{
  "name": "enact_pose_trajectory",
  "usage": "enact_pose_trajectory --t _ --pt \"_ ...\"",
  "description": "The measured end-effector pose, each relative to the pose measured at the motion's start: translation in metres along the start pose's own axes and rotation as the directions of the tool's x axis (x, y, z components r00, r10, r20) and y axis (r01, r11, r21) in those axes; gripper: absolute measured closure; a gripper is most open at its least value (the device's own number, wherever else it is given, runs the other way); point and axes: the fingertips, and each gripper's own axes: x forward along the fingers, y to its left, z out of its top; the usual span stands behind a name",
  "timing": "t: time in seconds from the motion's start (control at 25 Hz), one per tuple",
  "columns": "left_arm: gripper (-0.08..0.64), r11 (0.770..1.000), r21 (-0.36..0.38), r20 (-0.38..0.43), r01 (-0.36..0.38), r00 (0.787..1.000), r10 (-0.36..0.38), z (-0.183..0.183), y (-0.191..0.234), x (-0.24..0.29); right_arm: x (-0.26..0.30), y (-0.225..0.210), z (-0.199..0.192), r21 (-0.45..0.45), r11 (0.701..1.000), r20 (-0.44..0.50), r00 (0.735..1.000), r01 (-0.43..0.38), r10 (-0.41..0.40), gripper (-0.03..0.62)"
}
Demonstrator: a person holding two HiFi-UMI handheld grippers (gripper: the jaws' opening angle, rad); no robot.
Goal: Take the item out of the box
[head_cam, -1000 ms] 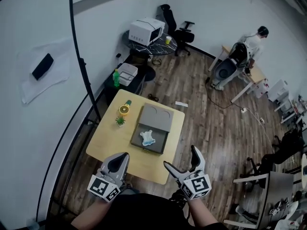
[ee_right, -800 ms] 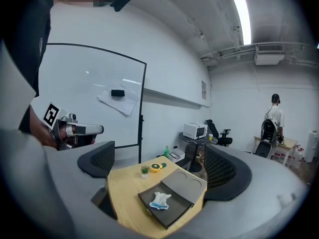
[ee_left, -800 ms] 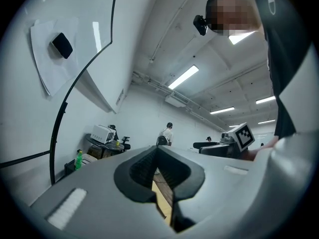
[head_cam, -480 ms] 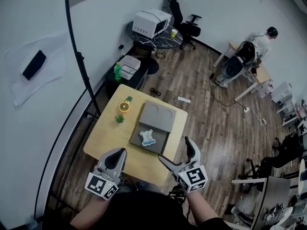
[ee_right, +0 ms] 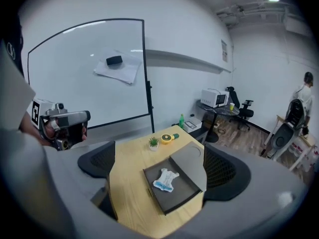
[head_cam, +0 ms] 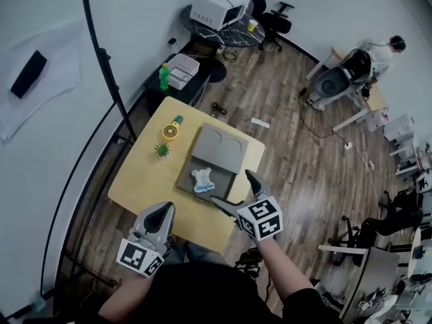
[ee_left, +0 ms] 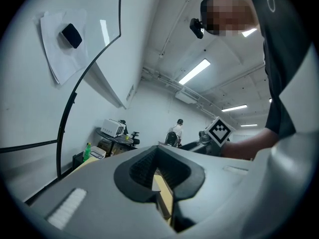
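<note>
An open grey box (head_cam: 210, 165) lies on the wooden table (head_cam: 145, 181), its lid folded back on the far side. A white and blue item (head_cam: 201, 179) rests inside the box. My right gripper (head_cam: 231, 187) is open above the table's near edge, just short of the box. In the right gripper view the box (ee_right: 175, 189) and the item (ee_right: 165, 179) lie ahead between the wide jaws. My left gripper (head_cam: 159, 216) hovers at the table's near left edge, its jaws close together with nothing in them.
A small potted plant (head_cam: 162, 150) and a yellow round object (head_cam: 169, 131) stand on the table left of the box. A whiteboard stand pole (head_cam: 108, 73) rises at the left. Behind are a green bottle (head_cam: 163, 77), a white appliance (head_cam: 217, 7) and a person (head_cam: 381, 51) at a desk.
My right gripper has moved forward and left, from beside the table to over its near edge by the box. The left gripper has hardly moved.
</note>
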Motion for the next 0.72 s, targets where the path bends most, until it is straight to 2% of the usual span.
enact_pose_trajectory --t 0.16,0.28,0.48,0.72 --pt "0.560 1.000 -0.007 -0.021 -0.007 1.000 0.007 -0.010 0.003 0.002 0.036 -0.007 -0.017 0.035 0.998 -0.118 0.991 -0.058 0.062 0.034" --pt "0.560 1.000 -0.008 -0.037 -0.010 0.999 0.010 -0.018 0.008 0.002 0.069 -0.014 -0.037 0.069 0.994 -0.224 0.970 -0.081 0.094 0.038" --pt "0.560 0.999 -0.035 -0.059 -0.024 0.998 0.022 -0.031 0.015 0.003 0.115 -0.013 -0.065 0.162 0.976 -0.373 0.906 -0.149 0.200 0.057" --pt "0.560 0.998 -0.054 -0.072 -0.029 0.997 0.026 -0.041 0.025 0.008 0.159 -0.015 -0.096 0.154 0.979 -0.498 0.845 -0.135 0.195 0.117"
